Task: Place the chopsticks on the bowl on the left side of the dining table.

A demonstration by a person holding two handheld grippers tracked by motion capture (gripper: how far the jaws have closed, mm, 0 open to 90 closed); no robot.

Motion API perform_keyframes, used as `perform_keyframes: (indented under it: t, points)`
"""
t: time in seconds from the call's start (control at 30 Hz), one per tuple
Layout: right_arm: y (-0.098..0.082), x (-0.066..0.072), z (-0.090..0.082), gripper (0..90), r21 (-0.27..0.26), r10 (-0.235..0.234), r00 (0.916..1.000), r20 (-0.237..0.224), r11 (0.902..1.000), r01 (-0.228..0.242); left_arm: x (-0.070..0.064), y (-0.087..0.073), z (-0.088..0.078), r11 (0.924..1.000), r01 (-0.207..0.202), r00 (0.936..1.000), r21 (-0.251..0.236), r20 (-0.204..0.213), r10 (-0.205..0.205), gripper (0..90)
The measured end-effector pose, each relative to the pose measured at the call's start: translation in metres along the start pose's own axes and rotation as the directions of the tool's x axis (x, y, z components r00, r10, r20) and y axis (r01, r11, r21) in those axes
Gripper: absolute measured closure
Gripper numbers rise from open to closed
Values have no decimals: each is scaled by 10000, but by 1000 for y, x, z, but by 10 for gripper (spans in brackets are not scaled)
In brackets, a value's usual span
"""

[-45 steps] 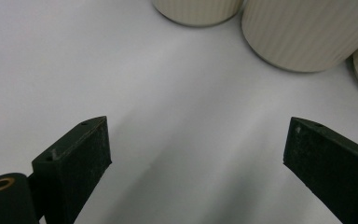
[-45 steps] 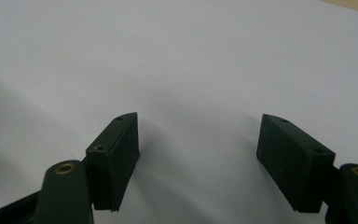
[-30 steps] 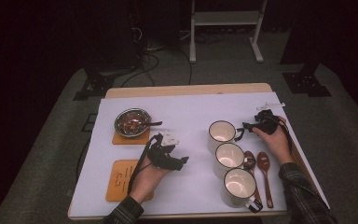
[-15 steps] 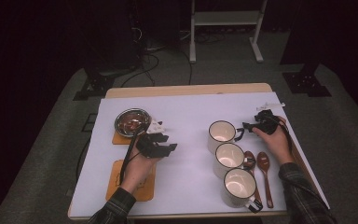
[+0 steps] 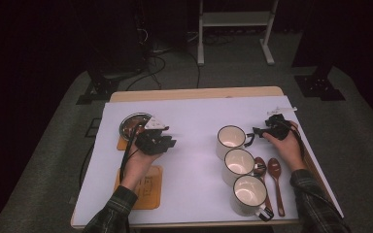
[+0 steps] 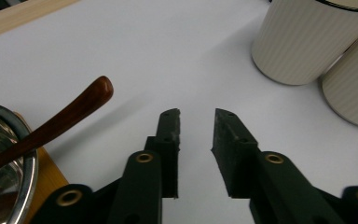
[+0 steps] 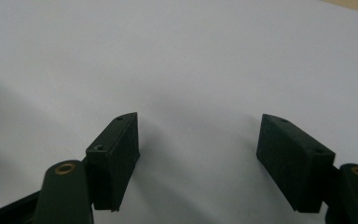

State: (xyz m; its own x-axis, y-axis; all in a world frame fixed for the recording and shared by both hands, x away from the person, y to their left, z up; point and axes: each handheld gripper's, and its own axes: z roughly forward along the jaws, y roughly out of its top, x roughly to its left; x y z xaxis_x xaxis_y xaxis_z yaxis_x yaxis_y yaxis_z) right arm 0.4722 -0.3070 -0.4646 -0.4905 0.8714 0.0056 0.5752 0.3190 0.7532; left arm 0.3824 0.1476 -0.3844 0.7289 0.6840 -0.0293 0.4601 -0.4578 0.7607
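The wooden spoon (image 6: 51, 126) lies with its bowl in the metal bowl (image 5: 132, 124) and its brown handle sticking out over the rim toward the white tabletop (image 5: 194, 121). The metal bowl sits on an orange coaster (image 5: 122, 143) at the left of the table, and a 2nd orange coaster (image 5: 148, 191) lies nearer the person, partly under the left forearm.

What has changed is the left hand-held gripper (image 6: 196, 133). 1 second ago it was lower down, near the 2nd coaster; half a second ago it had moved up beside the bowl, and now it sits just right of the bowl's rim. Its jaws have just been closing, and they now stand with a narrow gap and nothing between them: in the left gripper view the spoon handle lies off to their left, apart from both pads. So the spoon is not gripped. My reading is that the narrowing is a setting of the jaws for a thin handle, and the gripper would need to swing left before a pinch could catch it.

Farther right, 3 cream mugs (image 5: 238, 162) stand in a diagonal row, with 2 more wooden spoons (image 5: 272, 174) lying just beside them. The right hand-held gripper (image 5: 260, 131) has not shifted across the 3 high views: it rests near the farthest mug, jaws wide apart over bare tabletop and holding nothing.
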Motion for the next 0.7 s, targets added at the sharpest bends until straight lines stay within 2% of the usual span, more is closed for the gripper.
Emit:
perform_keyframes:
  t: [0.17, 0.27, 0.63, 0.7]
  points:
    - [0, 0, 0, 280, -2, -2, 10000, 1, 10000, 2, 11, 2, 5, 9998, 104, 9999, 157, 23, -104, 893]
    - [0, 0, 0, 280, 0, 5, 10000, -4, 10000, -5, 17, 3, 6, 9995, 156, 9999, 280, -2, -156, 897]
    - [0, 0, 0, 280, -1, 6, 10000, -6, 10000, -6, 37, 5, 15, 9979, 627, 9979, 174, -183, -623, 895]
    - [0, 0, 0, 280, -1, 10, 10000, -8, 10000, -10, 40, 6, 18, 9975, 646, 9977, 274, -232, -640, 895]
